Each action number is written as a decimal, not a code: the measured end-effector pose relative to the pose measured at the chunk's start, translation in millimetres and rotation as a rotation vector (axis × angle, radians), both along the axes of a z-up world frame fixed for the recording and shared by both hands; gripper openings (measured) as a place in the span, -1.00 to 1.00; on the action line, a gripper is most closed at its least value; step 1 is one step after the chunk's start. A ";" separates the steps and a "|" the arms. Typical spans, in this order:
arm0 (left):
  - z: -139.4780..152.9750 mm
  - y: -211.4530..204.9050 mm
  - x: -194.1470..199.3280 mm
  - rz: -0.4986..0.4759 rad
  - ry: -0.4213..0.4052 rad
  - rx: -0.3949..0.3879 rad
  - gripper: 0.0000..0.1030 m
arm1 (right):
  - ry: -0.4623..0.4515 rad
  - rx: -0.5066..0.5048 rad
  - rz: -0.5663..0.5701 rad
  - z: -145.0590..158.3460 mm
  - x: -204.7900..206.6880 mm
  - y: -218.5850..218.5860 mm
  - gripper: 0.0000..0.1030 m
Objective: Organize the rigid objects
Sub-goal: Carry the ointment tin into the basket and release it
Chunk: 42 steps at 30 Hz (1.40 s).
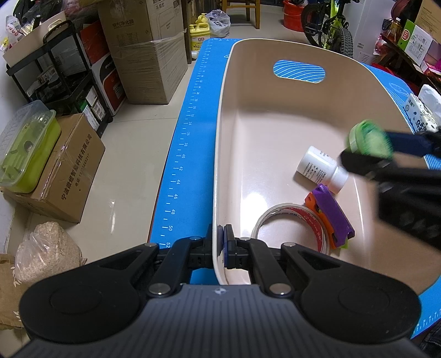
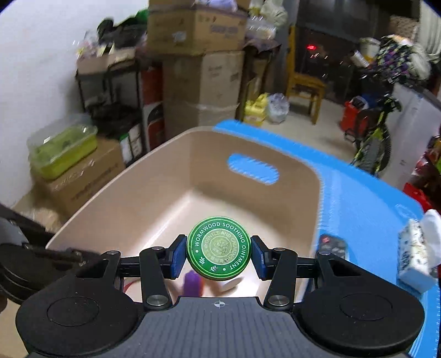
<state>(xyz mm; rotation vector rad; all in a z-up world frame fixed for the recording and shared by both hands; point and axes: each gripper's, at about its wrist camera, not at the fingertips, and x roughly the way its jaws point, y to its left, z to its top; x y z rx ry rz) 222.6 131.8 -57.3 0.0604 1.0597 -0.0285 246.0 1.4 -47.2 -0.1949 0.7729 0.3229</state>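
Note:
A beige plastic bin point(image 1: 220, 143) stands on the blue mat point(image 1: 190, 129). My left gripper point(image 1: 220, 242) is shut on the bin's near left wall. Inside the bin lie a white pill bottle point(image 1: 319, 168), a purple and orange toy point(image 1: 330, 217) and a roll of clear tape point(image 1: 289, 223). My right gripper point(image 2: 219, 254) is shut on a round green ointment tin point(image 2: 219, 252) and holds it above the bin point(image 2: 171, 170). In the left wrist view the tin point(image 1: 369, 139) hangs over the bin's right side.
A tissue pack point(image 2: 416, 250) and a dark remote point(image 2: 332, 245) lie on the mat right of the bin. Cardboard boxes point(image 1: 148, 66), a black shelf point(image 1: 55, 71) and a green container point(image 1: 27, 148) stand on the floor to the left. A bicycle point(image 1: 330, 24) is at the back.

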 end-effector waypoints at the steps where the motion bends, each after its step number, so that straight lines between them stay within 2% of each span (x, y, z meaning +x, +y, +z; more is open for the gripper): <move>1: -0.1 -0.1 -0.2 0.000 0.000 0.000 -0.88 | 0.021 -0.009 0.008 -4.0 2.7 4.9 0.05; 13: -0.3 -0.6 -0.2 0.001 0.000 0.002 -0.88 | 0.248 -0.085 0.067 -43.4 23.7 26.3 0.05; 16: -0.6 -0.2 -1.0 -0.001 0.000 0.003 -0.88 | 0.264 -0.092 0.066 -43.8 25.1 28.6 0.05; 18: -0.6 0.2 -0.5 -0.002 0.000 0.004 -0.88 | 0.272 -0.098 0.066 -43.2 27.0 28.0 0.13; 22: -0.6 -0.4 -0.3 -0.003 -0.001 0.005 -0.88 | 0.246 -0.071 0.064 -37.7 23.0 22.6 0.28; 32: -0.7 -0.5 -0.4 -0.004 -0.001 0.005 -0.88 | 0.072 0.007 0.039 8.3 4.4 -16.2 0.30; 37: -0.9 -0.6 -0.4 -0.004 -0.001 0.005 -0.88 | -0.004 0.024 -0.044 29.3 4.1 -54.4 0.32; 42: -0.2 0.3 -0.5 -0.005 0.000 0.002 -0.88 | -0.019 0.018 -0.161 27.1 8.7 -102.4 0.36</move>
